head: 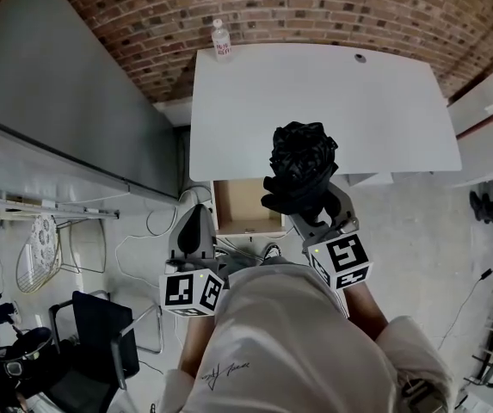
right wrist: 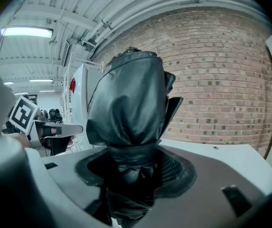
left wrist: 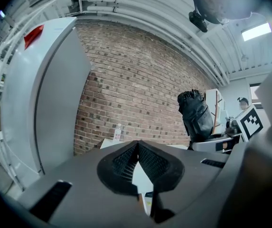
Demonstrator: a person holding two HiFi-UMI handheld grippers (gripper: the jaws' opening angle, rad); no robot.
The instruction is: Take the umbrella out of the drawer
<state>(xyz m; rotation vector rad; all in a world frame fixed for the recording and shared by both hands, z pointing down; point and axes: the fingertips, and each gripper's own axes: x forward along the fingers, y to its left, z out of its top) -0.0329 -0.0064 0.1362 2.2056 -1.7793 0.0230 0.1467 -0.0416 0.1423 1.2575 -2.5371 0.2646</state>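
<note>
Heads up on what you can't really see: the umbrella's point(right wrist: 126, 103) handle end is buried down between the right gripper's point(right wrist: 131, 175) jaws, so only the bunched black fabric shows. From the head view the person's own shoulders cut off the near end of the drawer point(head: 246, 200), and the right gripper point(head: 308, 206) covers its right edge. Those jaw pads are mostly smothered in fabric too.

The grip itself is obvious though. The right gripper is clamped on the lower, narrow part of the folded umbrella point(head: 302, 166), with the fat top sticking up and out past the fingertips. It's up in the air, out of the drawer, just right of it and over the front edge of the desk point(head: 315, 93).

The left gripper point(left wrist: 138, 148) has its jaws pressed together at the tips with nothing in them. It sits just left of the open drawer in the head view point(head: 196, 222), and from its own camera the umbrella point(left wrist: 196, 115) is off to the right, well apart.

Room-wise: a wide white desktop runs beyond the umbrella, with a bottle point(head: 221, 40) at the far left corner by the brick wall point(head: 272, 7). A grey cabinet point(head: 57, 101) closes off the left side, and a chair point(head: 100, 334) sits down by the person's left.
</note>
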